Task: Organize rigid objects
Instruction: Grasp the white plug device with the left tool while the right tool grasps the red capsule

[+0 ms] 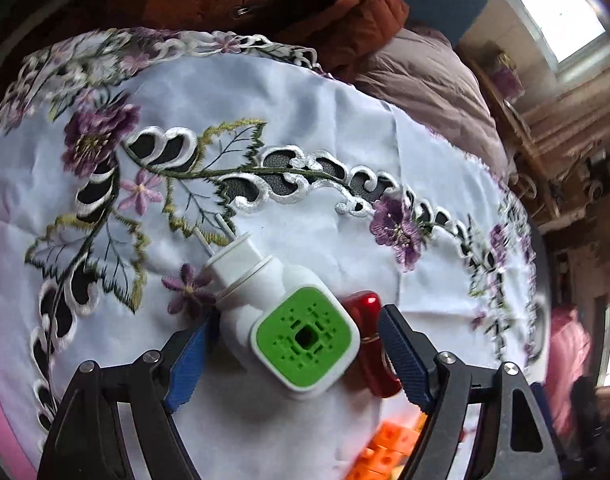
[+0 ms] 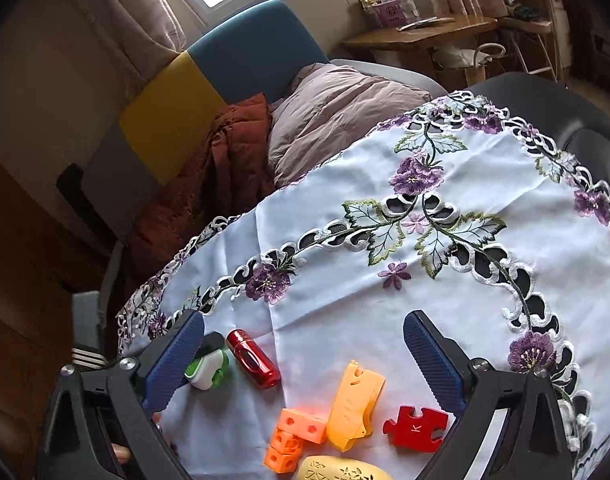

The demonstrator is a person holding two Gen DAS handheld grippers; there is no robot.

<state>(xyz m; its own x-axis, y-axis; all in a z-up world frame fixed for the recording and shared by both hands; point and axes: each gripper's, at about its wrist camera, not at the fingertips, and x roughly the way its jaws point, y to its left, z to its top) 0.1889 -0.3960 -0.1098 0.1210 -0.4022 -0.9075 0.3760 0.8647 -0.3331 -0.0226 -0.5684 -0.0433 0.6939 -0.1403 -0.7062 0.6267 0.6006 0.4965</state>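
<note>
In the left wrist view a white plug-in device with a green face point(image 1: 303, 338) lies on the embroidered white tablecloth point(image 1: 305, 120), its two pins pointing away. My left gripper point(image 1: 299, 316) is open and straddles it, with a shiny red cylinder point(image 1: 367, 340) lying against the right finger. In the right wrist view the same plug point(image 2: 207, 368) and red cylinder point(image 2: 253, 358) lie at lower left. My right gripper point(image 2: 305, 320) hangs open above the cloth with nothing in it. Below it lie orange cubes point(image 2: 293, 438), a yellow-orange piece point(image 2: 357, 402) and a red puzzle piece point(image 2: 417, 426).
A pale yellow oval object point(image 2: 337, 470) sits at the bottom edge. Orange cubes point(image 1: 389, 448) show blurred by the left gripper. Beyond the round table stand a blue and yellow chair point(image 2: 245, 60) with rust and mauve quilted jackets point(image 2: 333, 112), and a wooden desk point(image 2: 421, 36).
</note>
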